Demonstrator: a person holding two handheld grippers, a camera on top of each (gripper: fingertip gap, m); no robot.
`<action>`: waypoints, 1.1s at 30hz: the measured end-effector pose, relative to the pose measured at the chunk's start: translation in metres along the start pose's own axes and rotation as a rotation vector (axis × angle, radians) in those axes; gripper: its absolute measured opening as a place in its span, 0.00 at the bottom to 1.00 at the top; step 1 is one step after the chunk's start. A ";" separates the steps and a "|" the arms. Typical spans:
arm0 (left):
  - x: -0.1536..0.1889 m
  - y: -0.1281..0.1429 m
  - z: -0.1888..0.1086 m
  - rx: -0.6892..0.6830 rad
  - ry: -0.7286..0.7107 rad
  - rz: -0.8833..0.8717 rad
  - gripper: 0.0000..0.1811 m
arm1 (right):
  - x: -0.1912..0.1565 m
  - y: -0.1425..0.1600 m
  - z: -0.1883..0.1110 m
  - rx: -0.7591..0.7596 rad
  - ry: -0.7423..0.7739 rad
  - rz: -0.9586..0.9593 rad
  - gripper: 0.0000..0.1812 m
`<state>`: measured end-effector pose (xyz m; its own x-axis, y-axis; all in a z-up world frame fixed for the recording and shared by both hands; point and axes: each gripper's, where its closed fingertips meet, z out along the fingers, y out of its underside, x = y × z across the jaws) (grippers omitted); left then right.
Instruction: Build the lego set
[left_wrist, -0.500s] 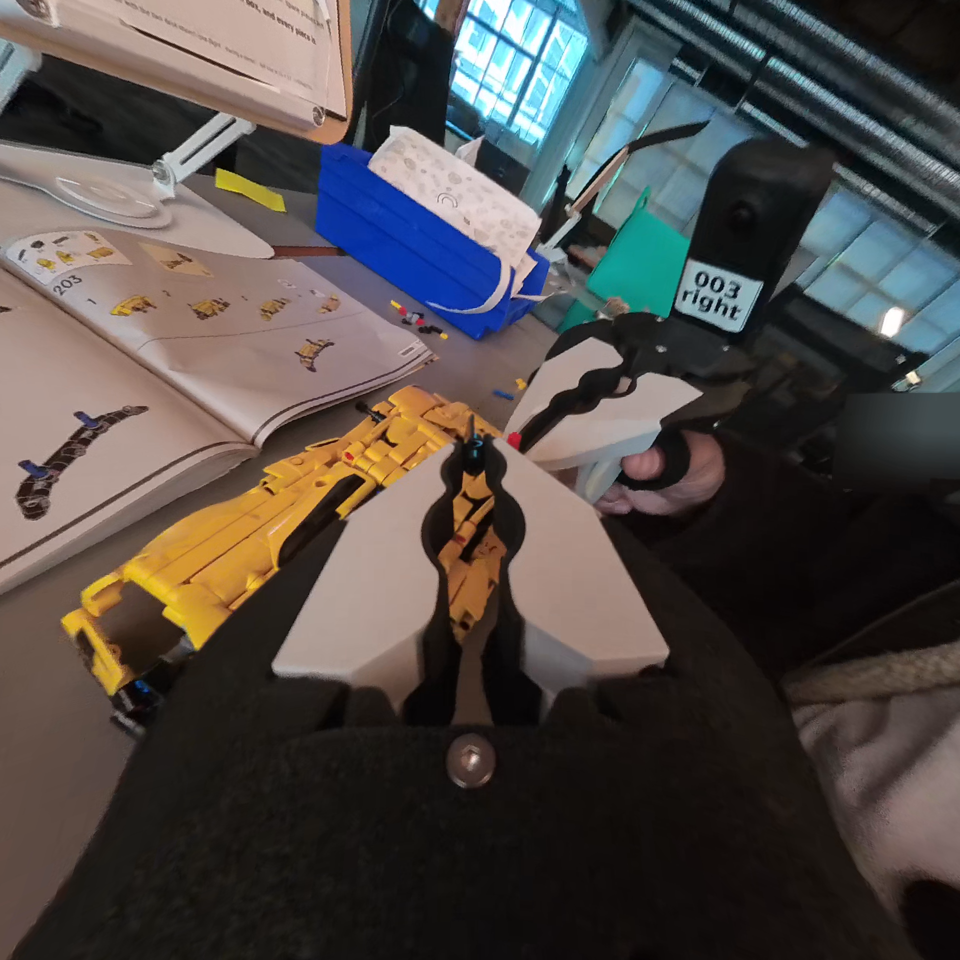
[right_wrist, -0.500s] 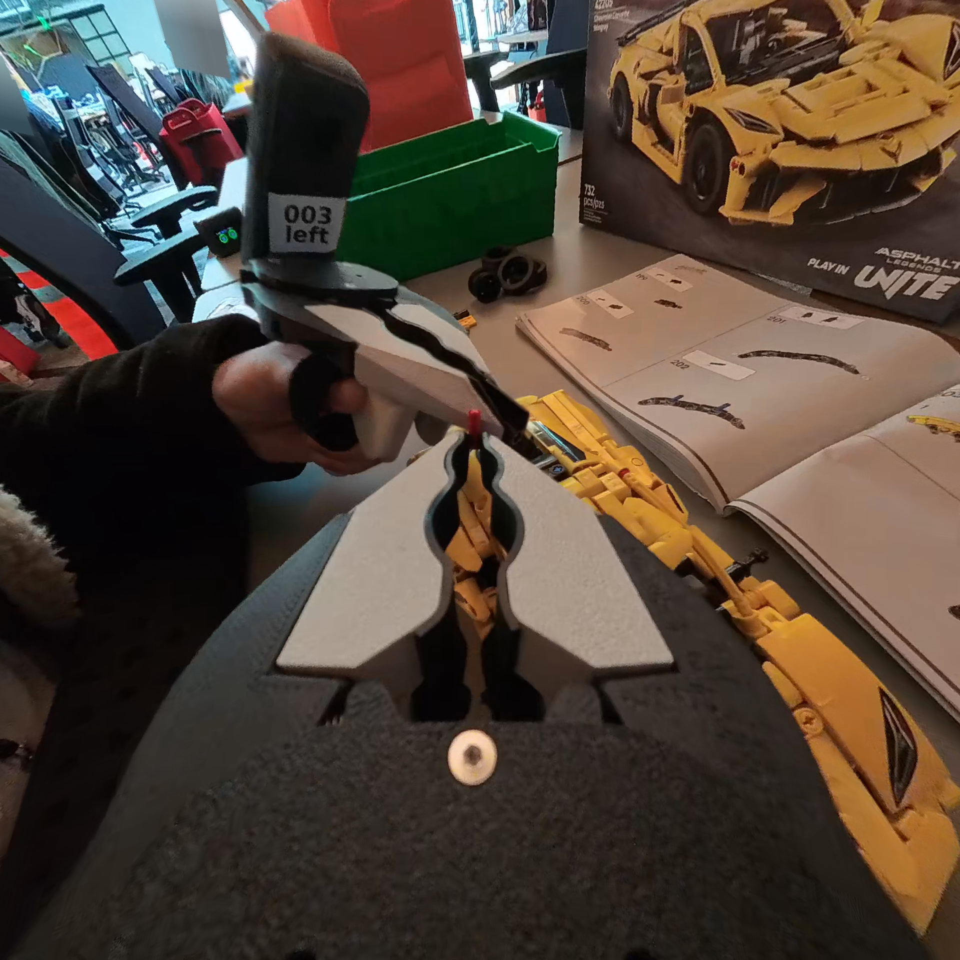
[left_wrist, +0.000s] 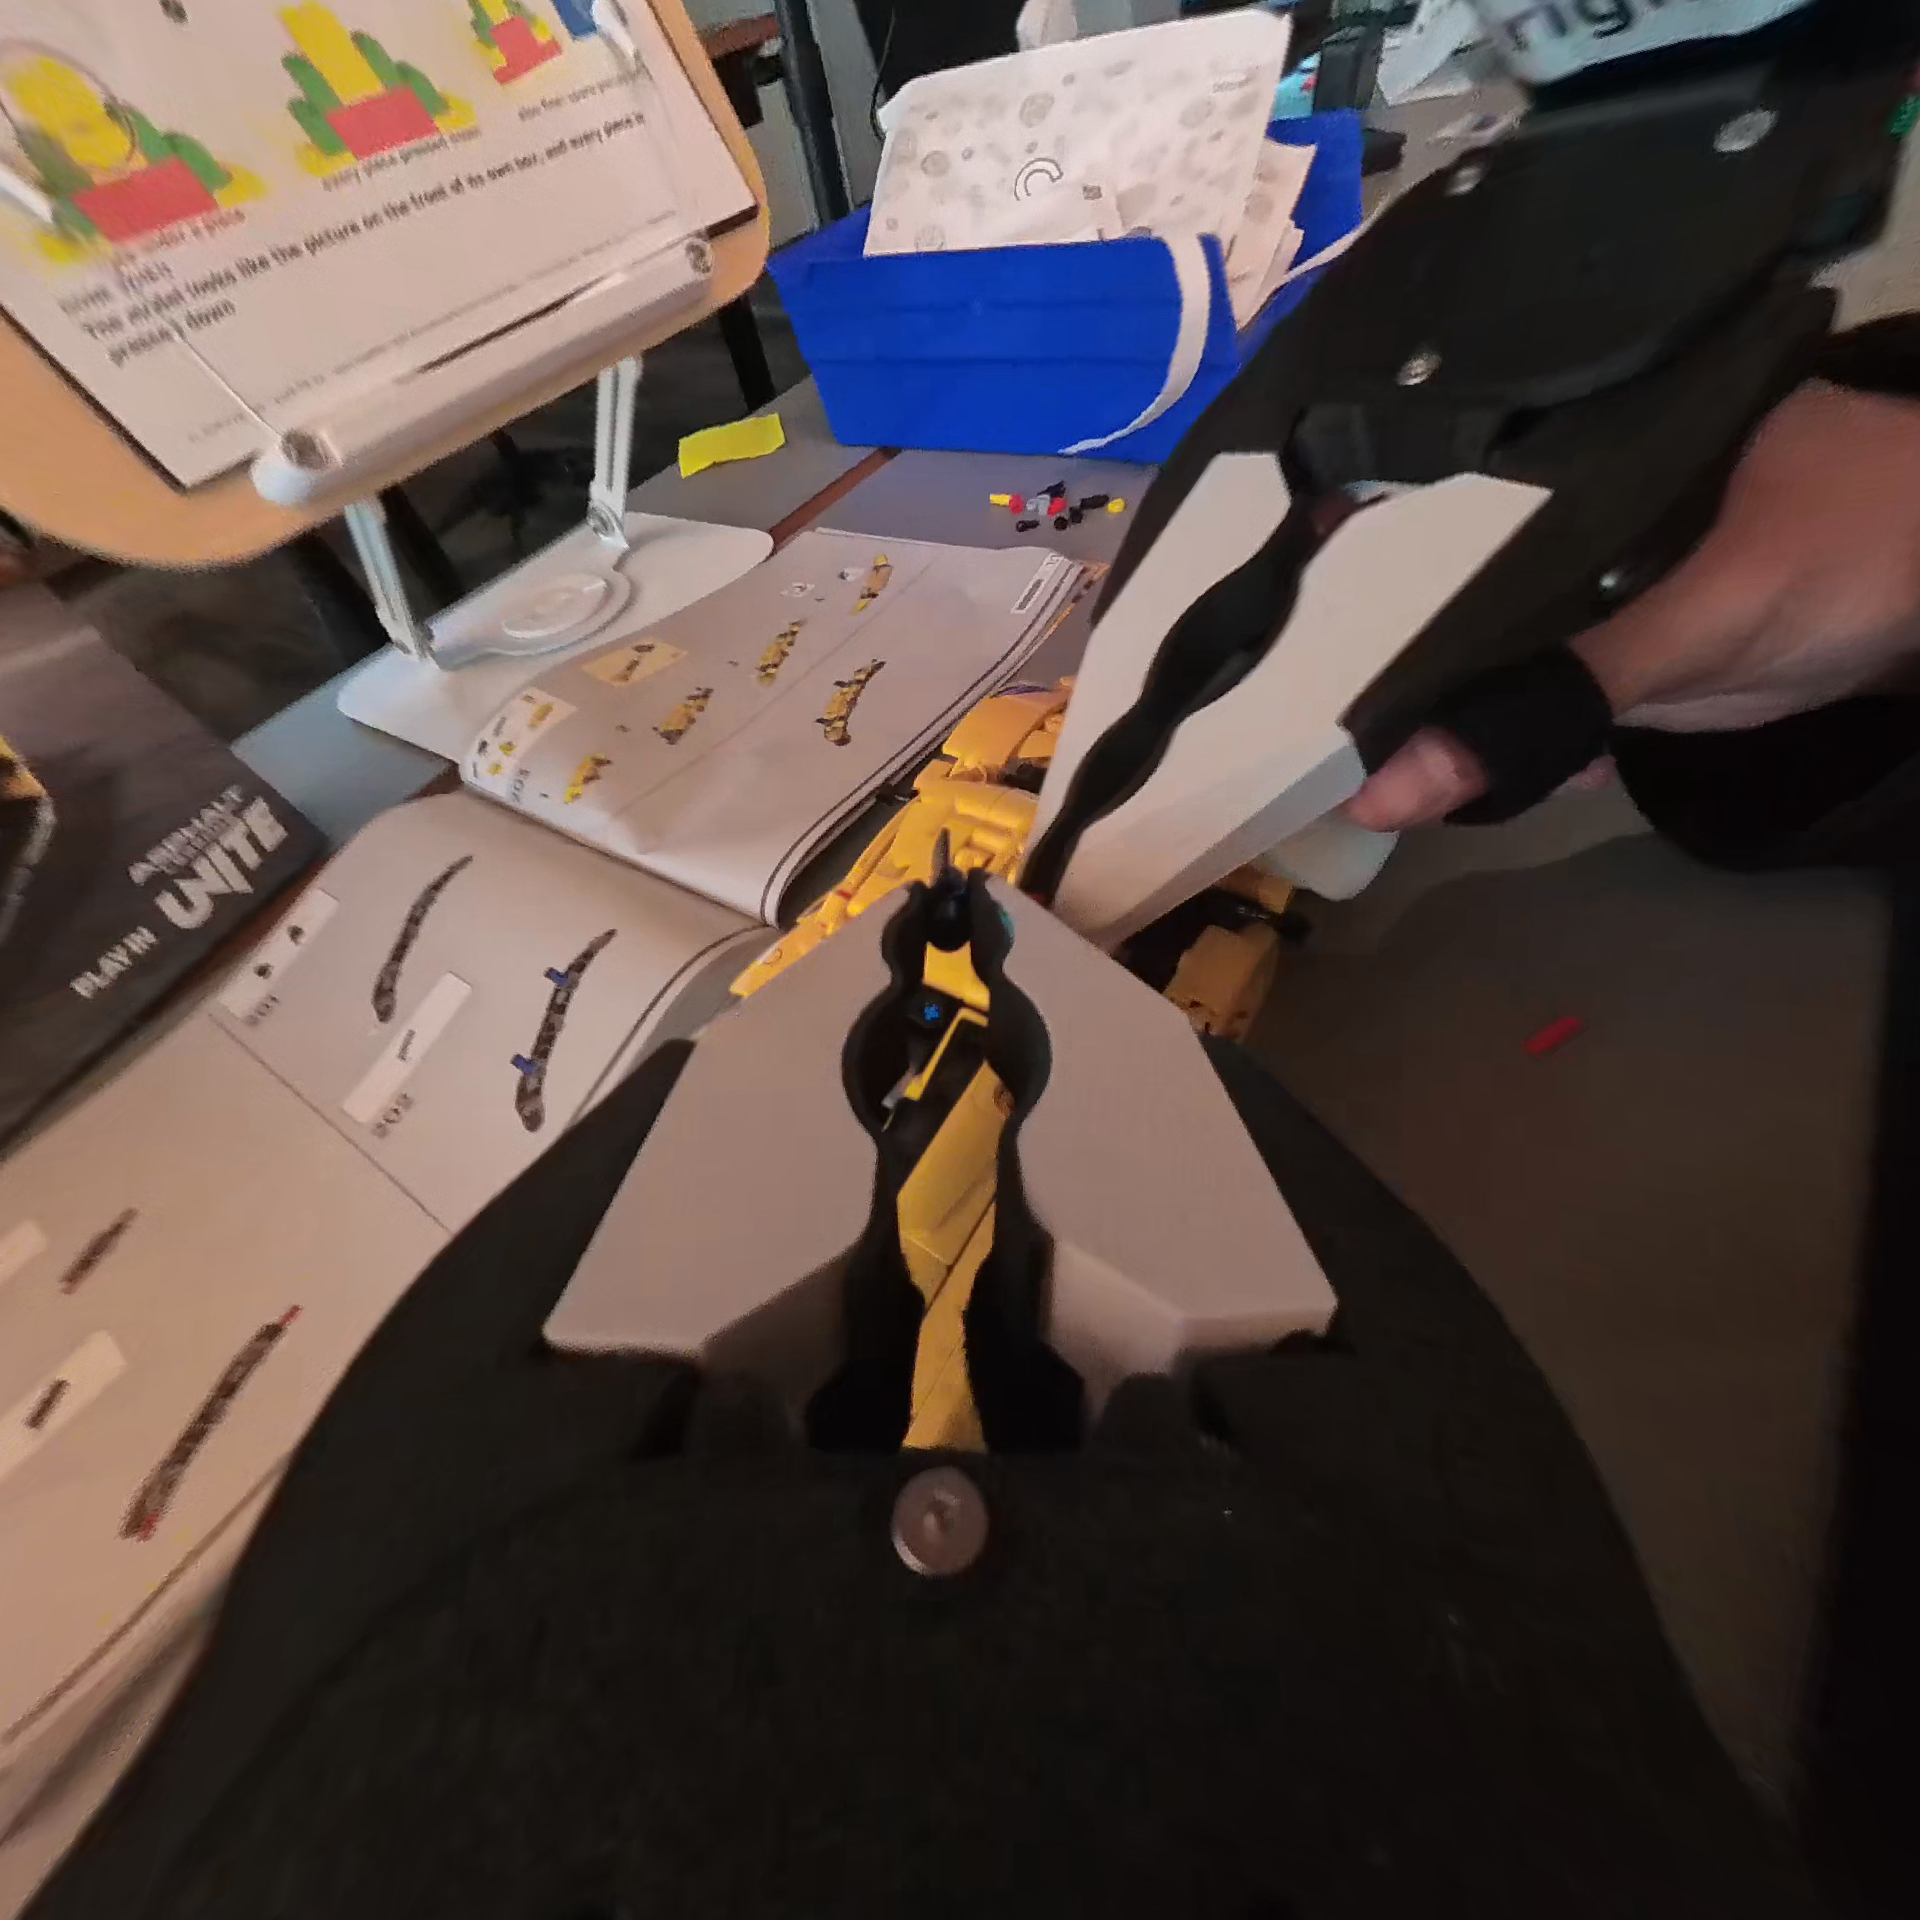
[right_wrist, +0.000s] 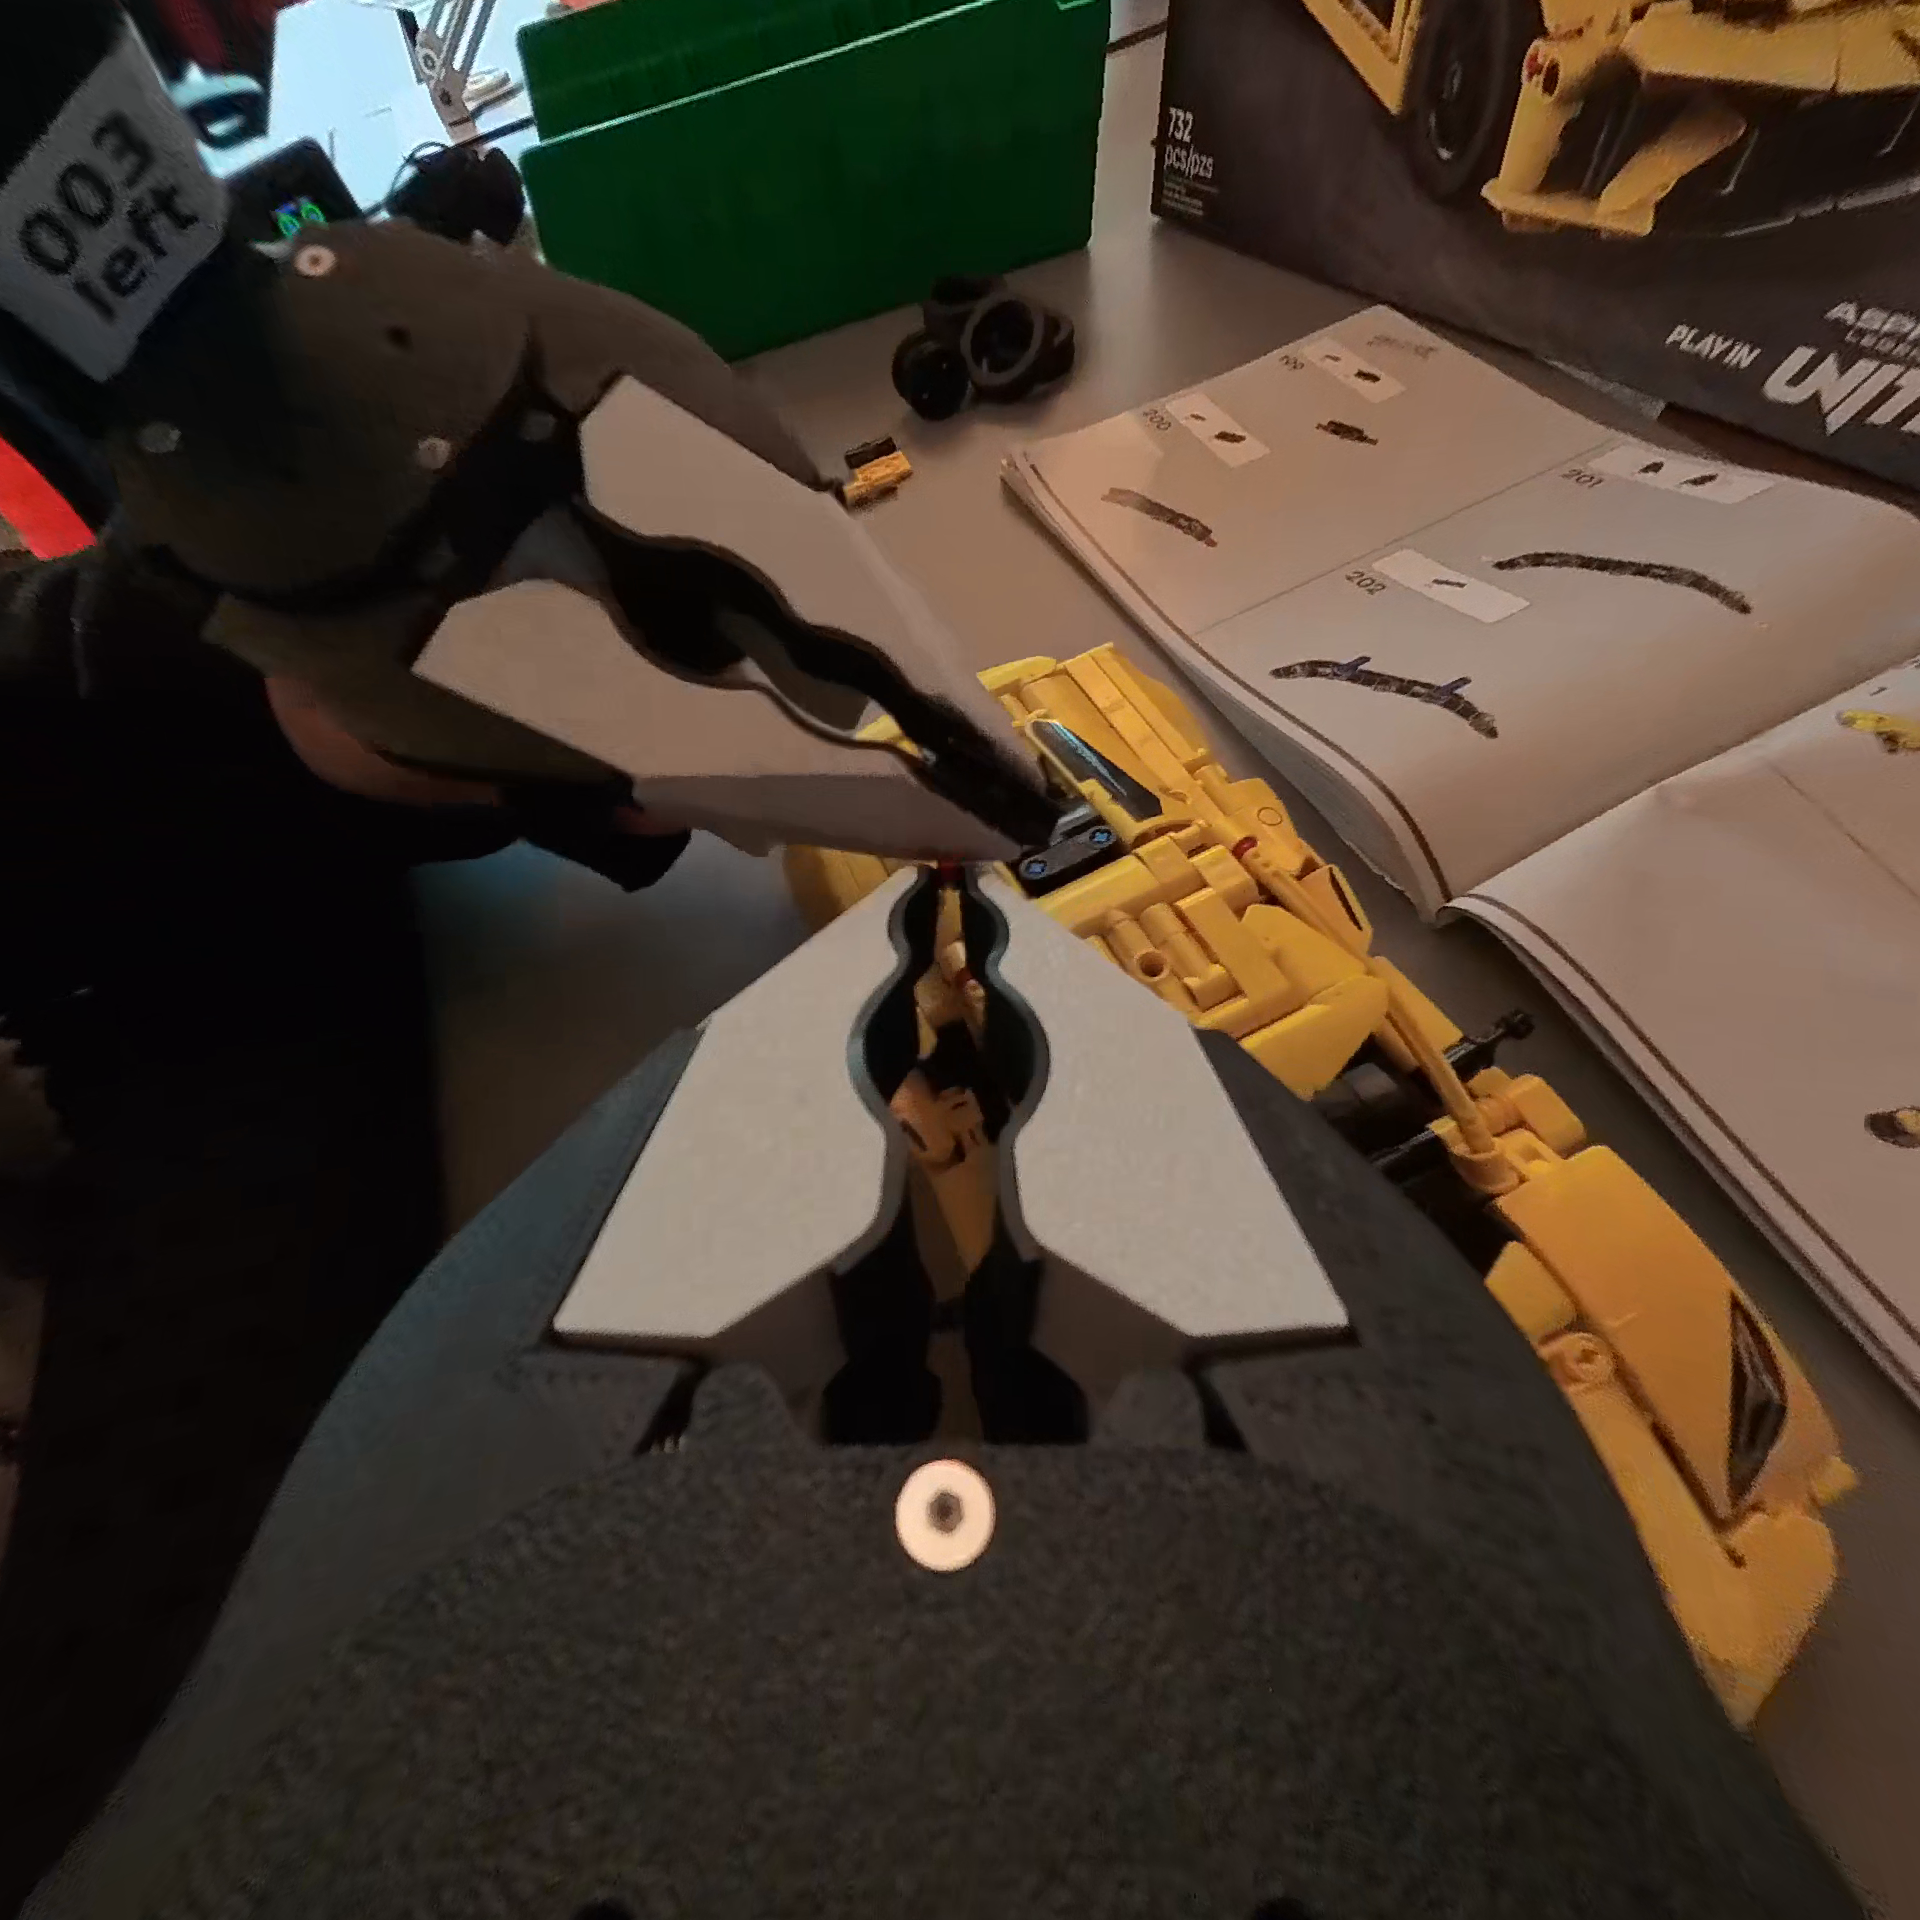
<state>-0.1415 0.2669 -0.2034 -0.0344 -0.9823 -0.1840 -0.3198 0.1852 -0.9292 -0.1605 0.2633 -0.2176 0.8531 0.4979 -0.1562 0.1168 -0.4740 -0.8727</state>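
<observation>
The yellow car model (right_wrist: 1299, 997) lies on the desk (right_wrist: 582, 977) beside the open instruction booklet (right_wrist: 1558, 665). Both tongs are nearly closed over its middle: the left tongs (left_wrist: 954, 904) pinch a small black piece, the right tongs (right_wrist: 948, 878) nip something red (too small to name). Judging by this, a small part is being seated; next comes a careful, aligned press.

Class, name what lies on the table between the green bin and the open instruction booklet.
A pile of black tyres, seen in the right wrist view, between green bin and booklet.
</observation>
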 end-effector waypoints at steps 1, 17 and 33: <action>0.001 0.000 0.000 -0.006 -0.005 0.025 0.04 | 0.000 0.000 0.000 0.002 -0.006 0.010 0.02; -0.014 -0.067 -0.055 0.556 0.512 -0.758 0.04 | -0.015 -0.073 -0.043 0.466 -0.294 0.161 0.01; -0.001 -0.076 -0.059 0.589 0.383 -0.468 0.04 | -0.031 -0.086 -0.045 0.537 -0.520 0.415 0.02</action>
<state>-0.1727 0.2519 -0.1137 -0.3736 -0.8829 0.2846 0.1618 -0.3641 -0.9172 -0.1744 0.2560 -0.1167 0.4163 0.6923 -0.5894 -0.5225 -0.3484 -0.7782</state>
